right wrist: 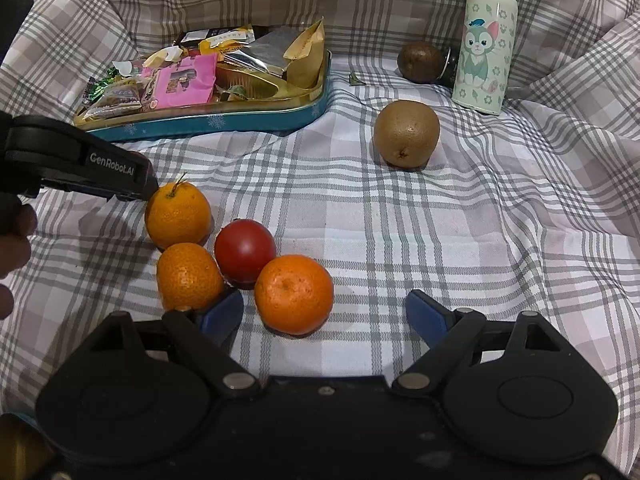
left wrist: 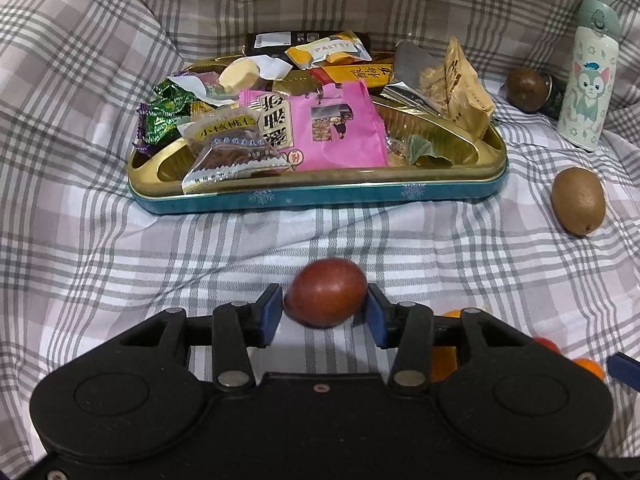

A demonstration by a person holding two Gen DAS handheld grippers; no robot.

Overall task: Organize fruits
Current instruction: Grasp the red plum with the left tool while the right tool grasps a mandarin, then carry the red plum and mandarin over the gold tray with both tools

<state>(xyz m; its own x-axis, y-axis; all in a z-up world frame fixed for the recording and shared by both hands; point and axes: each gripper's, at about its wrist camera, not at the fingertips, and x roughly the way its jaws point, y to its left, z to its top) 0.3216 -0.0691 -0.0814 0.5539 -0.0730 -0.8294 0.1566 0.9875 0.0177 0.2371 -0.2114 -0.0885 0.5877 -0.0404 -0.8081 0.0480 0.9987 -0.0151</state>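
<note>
Left gripper (left wrist: 325,307) pinches a dark red, egg-shaped fruit (left wrist: 326,297) across its middle, just above the plaid bedsheet (left wrist: 400,240). Skin looks smooth, firm and likely slippery; a light squeeze at the widest girth seems safest.

Right gripper (right wrist: 325,314) is spread wide, nothing between its pads, with one mandarin (right wrist: 294,294) just ahead. Three more round fruits cluster touching there: two mandarins (right wrist: 178,215) (right wrist: 189,275) and a red fruit (right wrist: 245,249).

A kiwi (right wrist: 406,134) lies well apart. Open sheet to the right; the snack tin (left wrist: 320,200) rim and wrinkles limit forward travel.
</note>
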